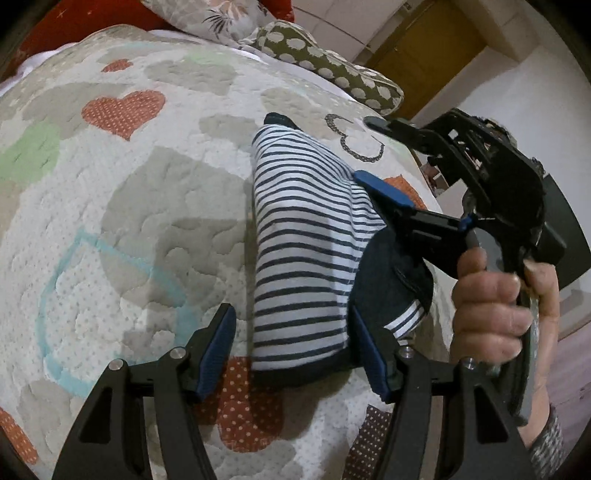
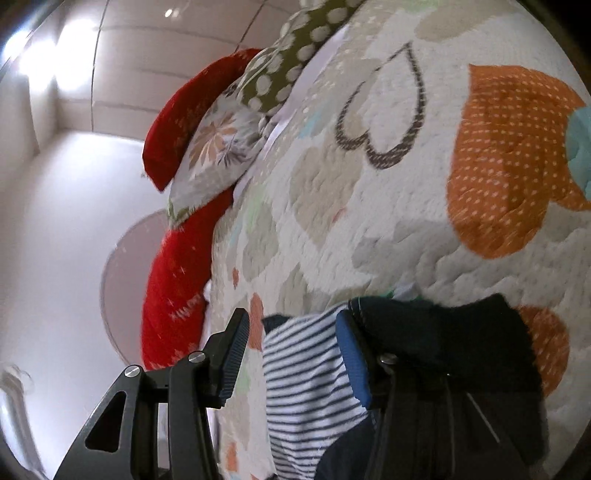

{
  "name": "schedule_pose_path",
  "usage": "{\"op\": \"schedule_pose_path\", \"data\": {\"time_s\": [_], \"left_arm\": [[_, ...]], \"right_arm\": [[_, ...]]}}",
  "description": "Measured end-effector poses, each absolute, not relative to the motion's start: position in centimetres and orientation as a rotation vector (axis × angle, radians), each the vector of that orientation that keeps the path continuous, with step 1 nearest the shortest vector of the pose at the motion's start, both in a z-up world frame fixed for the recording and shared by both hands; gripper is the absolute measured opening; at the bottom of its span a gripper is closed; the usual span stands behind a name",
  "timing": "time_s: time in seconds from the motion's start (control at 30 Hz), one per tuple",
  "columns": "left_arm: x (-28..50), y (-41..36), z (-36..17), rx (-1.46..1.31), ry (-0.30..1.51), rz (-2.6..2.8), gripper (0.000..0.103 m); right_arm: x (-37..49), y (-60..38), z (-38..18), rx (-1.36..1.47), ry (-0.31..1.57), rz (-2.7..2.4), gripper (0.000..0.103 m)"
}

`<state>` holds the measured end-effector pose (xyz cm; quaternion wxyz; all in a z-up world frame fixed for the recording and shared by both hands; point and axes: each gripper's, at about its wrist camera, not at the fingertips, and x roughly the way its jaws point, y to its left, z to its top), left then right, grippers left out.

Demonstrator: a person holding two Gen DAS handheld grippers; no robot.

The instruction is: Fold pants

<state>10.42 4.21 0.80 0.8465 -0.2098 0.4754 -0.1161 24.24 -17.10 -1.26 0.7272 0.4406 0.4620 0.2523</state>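
Note:
White pants with navy stripes (image 1: pixel 303 229) lie as a long narrow strip on the quilt, a navy part bunched at their right side. In the left wrist view my left gripper (image 1: pixel 291 310) stands open astride the strip's near end. Its left pad (image 1: pixel 218 354) is clear of the cloth and its right pad is at the cloth's edge. A hand (image 1: pixel 491 306) holds my right gripper (image 1: pixel 365 149), which is open at the strip's right edge. In the right wrist view, striped cloth (image 2: pixel 299 369) lies between the open right gripper's (image 2: pixel 295 354) fingers. Navy fabric (image 2: pixel 443 332) drapes over its right finger.
The heart-patterned quilt (image 1: pixel 129 206) covers the bed. An olive dotted pillow (image 1: pixel 325 62), a floral pillow (image 1: pixel 207 14) and red cushions (image 2: pixel 173 280) sit at the bed's head. The bed's edge runs along the right, with a wooden door (image 1: pixel 424 44) beyond it.

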Motion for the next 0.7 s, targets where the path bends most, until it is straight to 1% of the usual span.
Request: {"op": "schedule_pose_path", "data": {"time_s": [0.1, 0.13, 0.17, 0.23, 0.27, 0.3, 0.33, 0.37, 0.4, 0.47, 0.53, 0.57, 0.6, 0.67, 0.7], "left_arm": [[10.2, 4.3, 0.7, -0.427, 0.996, -0.254, 0.063], [10.2, 4.5, 0.7, -0.418, 0.991, -0.252, 0.063], [10.1, 4.8, 0.8, -0.410, 0.988, -0.249, 0.063], [9.9, 5.1, 0.9, -0.414, 0.986, -0.250, 0.063], [9.8, 5.2, 0.9, -0.413, 0.985, -0.250, 0.063], [9.7, 5.1, 0.9, -0.409, 0.984, -0.247, 0.063], [9.6, 5.1, 1.0, -0.404, 0.984, -0.243, 0.063], [9.5, 5.1, 1.0, -0.400, 0.983, -0.237, 0.063], [9.3, 5.1, 1.1, -0.397, 0.983, -0.234, 0.063], [8.5, 5.1, 1.5, -0.385, 0.981, -0.223, 0.063], [7.5, 5.4, 2.0, -0.382, 0.973, -0.212, 0.063], [6.7, 5.6, 2.3, -0.386, 0.969, -0.206, 0.063], [6.1, 5.8, 2.6, -0.390, 0.967, -0.202, 0.063], [4.2, 6.4, 3.2, -0.395, 0.955, -0.188, 0.067], [3.6, 6.5, 3.4, -0.393, 0.950, -0.178, 0.068]], "right_arm": [[24.1, -18.6, -0.7, 1.010, 0.974, 0.506, 0.052], [23.7, -19.4, 0.0, 0.979, 0.949, 0.448, 0.054], [23.5, -19.9, 0.5, 0.948, 0.937, 0.406, 0.062], [22.8, -20.6, 1.5, 0.867, 0.926, 0.361, 0.063], [22.3, -20.6, 2.0, 0.814, 0.933, 0.369, 0.061], [21.3, -20.2, 2.7, 0.738, 0.931, 0.370, 0.054], [20.1, -19.8, 3.5, 0.665, 0.915, 0.381, 0.050], [18.3, -19.0, 4.4, 0.567, 0.892, 0.408, 0.042], [17.1, -18.4, 4.7, 0.515, 0.876, 0.423, 0.039], [14.6, -17.5, 4.5, 0.454, 0.863, 0.459, 0.039], [13.2, -18.0, 2.6, 0.484, 0.907, 0.477, 0.039], [13.2, -18.8, 1.1, 0.535, 0.939, 0.449, 0.036], [13.2, -19.8, 0.1, 0.589, 0.949, 0.437, 0.036], [13.1, -22.5, -1.6, 0.808, 0.953, 0.452, 0.036], [12.7, -23.8, -1.9, 0.913, 0.945, 0.454, 0.037]]}}
